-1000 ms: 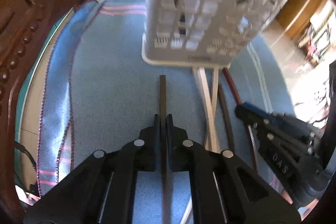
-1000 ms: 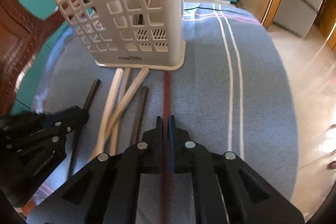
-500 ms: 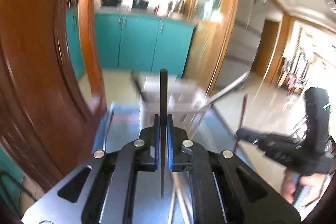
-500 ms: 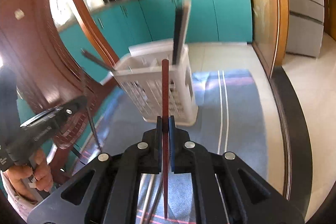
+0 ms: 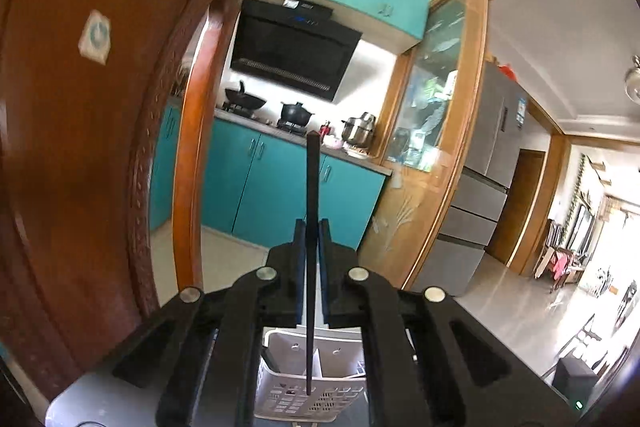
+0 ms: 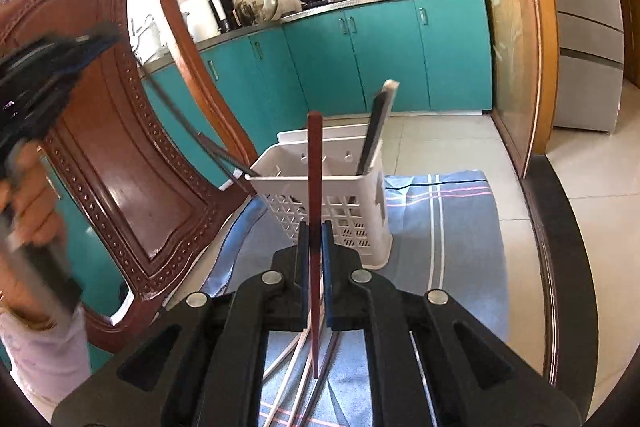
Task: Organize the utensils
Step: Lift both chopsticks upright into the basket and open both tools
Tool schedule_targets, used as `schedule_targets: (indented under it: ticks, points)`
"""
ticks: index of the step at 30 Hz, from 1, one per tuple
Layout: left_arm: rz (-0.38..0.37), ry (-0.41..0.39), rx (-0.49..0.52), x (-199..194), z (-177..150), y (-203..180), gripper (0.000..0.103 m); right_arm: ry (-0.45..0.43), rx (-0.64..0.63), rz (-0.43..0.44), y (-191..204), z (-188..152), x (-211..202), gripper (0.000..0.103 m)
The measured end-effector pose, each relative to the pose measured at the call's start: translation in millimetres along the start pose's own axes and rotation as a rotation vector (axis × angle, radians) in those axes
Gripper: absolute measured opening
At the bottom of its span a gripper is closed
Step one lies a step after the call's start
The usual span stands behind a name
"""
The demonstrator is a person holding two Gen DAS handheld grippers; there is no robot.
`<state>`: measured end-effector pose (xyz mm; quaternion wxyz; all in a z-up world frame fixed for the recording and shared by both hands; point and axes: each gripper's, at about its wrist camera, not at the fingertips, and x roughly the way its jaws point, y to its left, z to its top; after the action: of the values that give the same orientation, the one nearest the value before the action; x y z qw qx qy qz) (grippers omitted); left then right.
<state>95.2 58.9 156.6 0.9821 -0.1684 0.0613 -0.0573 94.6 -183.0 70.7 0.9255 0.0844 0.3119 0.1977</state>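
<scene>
My left gripper is shut on a black chopstick, held upright with its lower tip over the white slotted utensil basket. In the right wrist view the left gripper is high at the left, its chopstick slanting down to the basket's rim. My right gripper is shut on a dark red chopstick, upright, in front of the basket and above the cloth. A dark utensil stands in the basket. White and dark chopsticks lie on the cloth below.
A carved wooden chair back stands close on the left, next to the basket. A blue striped cloth covers the table under the basket. The table's dark edge runs along the right. Teal kitchen cabinets are behind.
Both grippers lifted their chopsticks off the cloth and tipped them upright. The left one rose high and moved over the basket; the right one rose in front of it.
</scene>
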Motion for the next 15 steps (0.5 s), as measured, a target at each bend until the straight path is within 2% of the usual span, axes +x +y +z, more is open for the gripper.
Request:
schedule_targets:
  ticks: [2, 5, 8, 12, 15]
  points:
    - [0.003, 0.002, -0.004, 6, -2, 2, 0.007, -0.003, -0.01, 0.005, 3, 1, 0, 0.006]
    - [0.03, -0.043, -0.001, 7, 4, 4, 0.007, -0.02, -0.022, 0.004, 6, 10, -4, 0.006]
    - [0.064, -0.073, 0.012, 12, 8, 7, 0.007, -0.078, -0.015, 0.012, 6, 28, -18, 0.006]
    - [0.072, -0.041, 0.006, 26, 2, 15, 0.007, -0.179, -0.039, 0.004, 16, 54, -41, 0.006]
    - [0.119, -0.022, 0.039, 40, -9, 15, 0.007, -0.261, -0.059, -0.006, 25, 71, -54, 0.006]
